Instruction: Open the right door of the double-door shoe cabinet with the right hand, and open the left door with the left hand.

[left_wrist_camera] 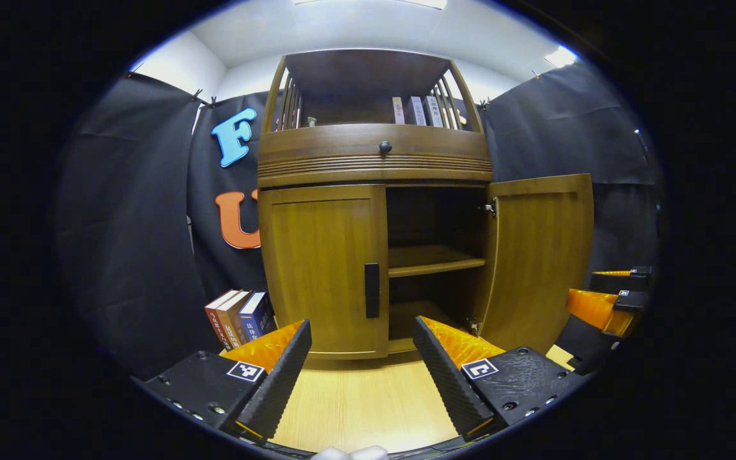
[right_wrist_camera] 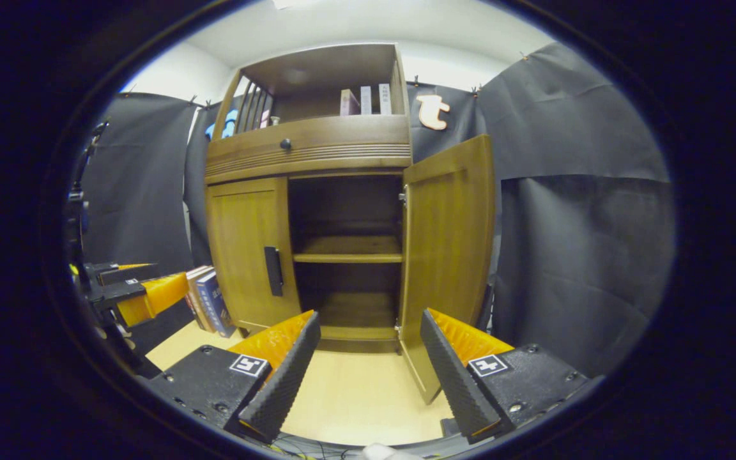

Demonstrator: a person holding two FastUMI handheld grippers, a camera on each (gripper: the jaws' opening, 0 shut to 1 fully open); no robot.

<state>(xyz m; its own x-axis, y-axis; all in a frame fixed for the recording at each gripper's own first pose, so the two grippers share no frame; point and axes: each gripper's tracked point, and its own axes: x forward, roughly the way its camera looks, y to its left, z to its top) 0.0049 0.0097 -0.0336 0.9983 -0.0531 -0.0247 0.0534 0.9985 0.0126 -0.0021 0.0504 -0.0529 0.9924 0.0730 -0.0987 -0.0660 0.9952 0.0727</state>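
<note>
I count two doors – right door (left_wrist_camera: 537, 255) swung open, left door (left_wrist_camera: 323, 268) shut | left gripper (left_wrist_camera: 363, 364) open | right gripper (right_wrist_camera: 371, 358) open | books (left_wrist_camera: 240, 317) – three beside cabinet (left_wrist_camera: 374, 160).

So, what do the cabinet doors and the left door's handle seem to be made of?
Left door and right door: probably wood or wood veneer, brown with visible grain and a soft sheen. Handle: matte black, metal or plastic; the look leaves it open.
</note>
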